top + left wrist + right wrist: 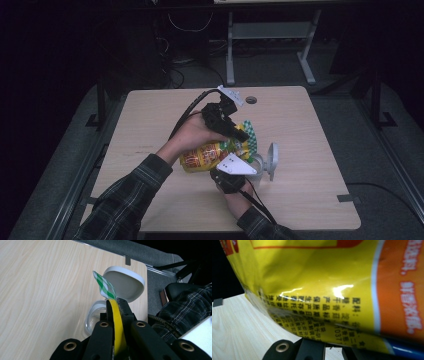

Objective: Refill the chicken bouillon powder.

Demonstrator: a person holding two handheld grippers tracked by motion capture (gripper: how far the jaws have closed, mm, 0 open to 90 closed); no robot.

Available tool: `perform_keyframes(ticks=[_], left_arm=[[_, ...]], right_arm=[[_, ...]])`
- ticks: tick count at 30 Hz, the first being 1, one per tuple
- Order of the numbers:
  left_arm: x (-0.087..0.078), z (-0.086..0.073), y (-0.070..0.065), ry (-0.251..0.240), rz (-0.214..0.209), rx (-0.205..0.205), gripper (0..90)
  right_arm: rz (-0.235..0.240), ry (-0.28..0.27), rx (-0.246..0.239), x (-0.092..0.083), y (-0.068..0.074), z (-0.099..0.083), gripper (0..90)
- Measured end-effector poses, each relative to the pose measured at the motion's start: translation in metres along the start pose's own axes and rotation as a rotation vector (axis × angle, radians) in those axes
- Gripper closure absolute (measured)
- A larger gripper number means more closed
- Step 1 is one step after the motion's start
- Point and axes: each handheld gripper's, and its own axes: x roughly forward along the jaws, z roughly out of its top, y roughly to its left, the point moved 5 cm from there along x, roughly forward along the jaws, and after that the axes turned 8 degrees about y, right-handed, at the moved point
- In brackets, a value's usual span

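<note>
A yellow and orange snack bag (207,156) is held above the table between my two grippers. Its green-checked top edge (103,286) sticks out past my left gripper (116,303), which is shut on the bag's upper seam. From above, the left gripper (239,134) reaches in from the upper left. My right gripper (227,172) comes from below and is shut on the bag's lower edge. Close up, the printed bag (324,290) hides the right gripper's (322,346) jaw tips.
A small white container (256,165) with its hinged lid (272,159) standing open sits on the wooden table (150,115), just right of the bag. Below the left gripper lie the container (93,315) and its lid (127,282). A cable hole (251,100) lies near the far edge.
</note>
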Motion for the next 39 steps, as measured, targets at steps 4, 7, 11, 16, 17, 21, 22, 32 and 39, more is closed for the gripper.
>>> perform_keyframes(ticks=[4,7,11,16,17,21,22,32,39], left_arm=[[0.003,0.004,0.001,0.020,0.003,-0.002,90.0],[0.007,0.006,0.001,0.025,-0.003,-0.015,90.0],[0.009,0.007,0.001,0.031,-0.004,-0.012,90.0],[0.010,0.008,0.001,0.039,0.000,-0.009,90.0],[0.010,0.008,0.001,0.043,0.003,-0.009,90.0],[0.012,0.009,0.001,0.046,0.001,-0.016,90.0],[0.012,0.009,0.001,0.048,0.002,-0.015,90.0],[0.015,0.015,0.001,0.069,0.008,-0.023,90.0],[0.017,0.019,0.000,0.078,0.011,-0.027,90.0]], right_arm=[[-0.001,-0.005,0.009,-0.001,-0.001,0.001,90.0],[-0.002,-0.009,0.012,-0.002,-0.002,0.001,90.0],[-0.001,-0.013,0.012,-0.002,-0.002,0.001,90.0],[0.000,-0.018,0.008,-0.002,-0.002,0.002,90.0],[0.000,-0.019,0.009,-0.002,-0.002,0.002,90.0],[0.002,-0.022,0.011,-0.003,-0.002,0.002,90.0],[0.002,-0.023,0.013,-0.003,-0.002,0.002,90.0],[0.008,-0.043,0.025,-0.005,-0.004,0.004,90.0],[0.010,-0.057,0.035,-0.007,-0.006,0.005,90.0]])
